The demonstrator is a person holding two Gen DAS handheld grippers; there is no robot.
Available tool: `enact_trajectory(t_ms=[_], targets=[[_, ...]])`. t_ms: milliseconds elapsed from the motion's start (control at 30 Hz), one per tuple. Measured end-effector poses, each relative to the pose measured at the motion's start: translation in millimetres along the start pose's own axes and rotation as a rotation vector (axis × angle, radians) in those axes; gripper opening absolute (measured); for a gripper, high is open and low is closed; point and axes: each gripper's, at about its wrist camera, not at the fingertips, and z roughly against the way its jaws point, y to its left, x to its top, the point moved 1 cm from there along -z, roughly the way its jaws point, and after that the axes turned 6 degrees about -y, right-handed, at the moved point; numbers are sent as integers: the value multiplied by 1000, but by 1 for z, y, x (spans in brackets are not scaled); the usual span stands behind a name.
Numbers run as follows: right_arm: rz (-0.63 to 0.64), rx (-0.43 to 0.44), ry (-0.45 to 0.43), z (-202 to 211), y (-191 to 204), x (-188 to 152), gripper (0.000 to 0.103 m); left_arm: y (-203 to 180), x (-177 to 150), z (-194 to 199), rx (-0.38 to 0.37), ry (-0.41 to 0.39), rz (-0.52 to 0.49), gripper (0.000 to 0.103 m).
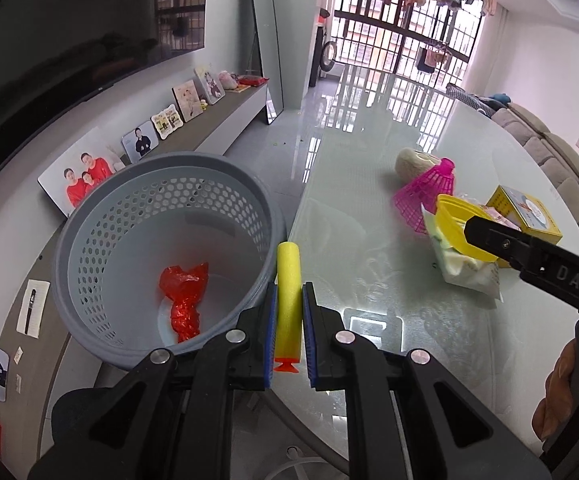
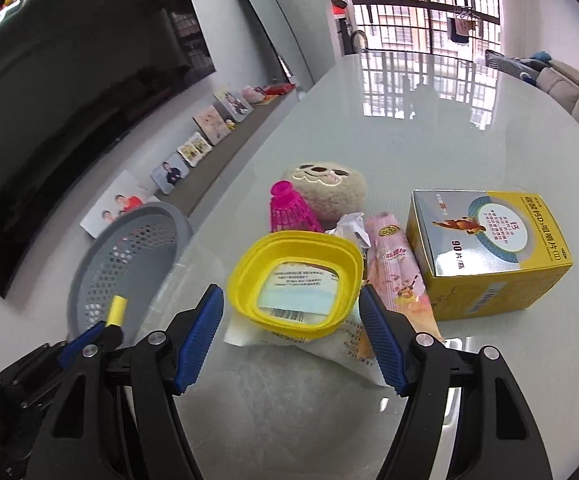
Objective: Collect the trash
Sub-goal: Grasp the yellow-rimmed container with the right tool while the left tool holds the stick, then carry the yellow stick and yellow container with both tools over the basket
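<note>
My left gripper (image 1: 289,294) is shut on a yellow foam dart (image 1: 288,268) with an orange tip, held just right of the rim of a grey perforated basket (image 1: 61,264). A crumpled red wrapper (image 1: 183,304) lies in the basket's bottom. In the right wrist view, my right gripper (image 2: 291,296) has its blue pads against both sides of a yellow plastic tub (image 2: 249,276), held tilted over a white packet (image 2: 329,340). The left gripper (image 2: 105,326) with the dart (image 2: 116,310) shows there beside the basket (image 2: 129,248).
On the glass table (image 2: 409,140) lie a pink shuttlecock (image 2: 289,210), a beige plush (image 2: 329,188), a crumpled tissue (image 2: 349,226), a pink packet (image 2: 393,264) and a yellow medicine box (image 2: 489,248). A sideboard with photo frames (image 1: 145,144) runs behind the basket.
</note>
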Motion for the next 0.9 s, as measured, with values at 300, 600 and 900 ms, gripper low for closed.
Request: enact_trajectory(t_ms=[300, 600, 900], targets=[[28, -75, 35, -13, 13, -5, 72, 10, 0, -3, -22, -2, 24, 13], [68, -128, 34, -27, 21, -2, 72, 15, -1, -3, -20, -2, 32, 13], [95, -100, 1, -10, 21, -4, 68, 18, 0, 2, -11, -5, 33, 13]])
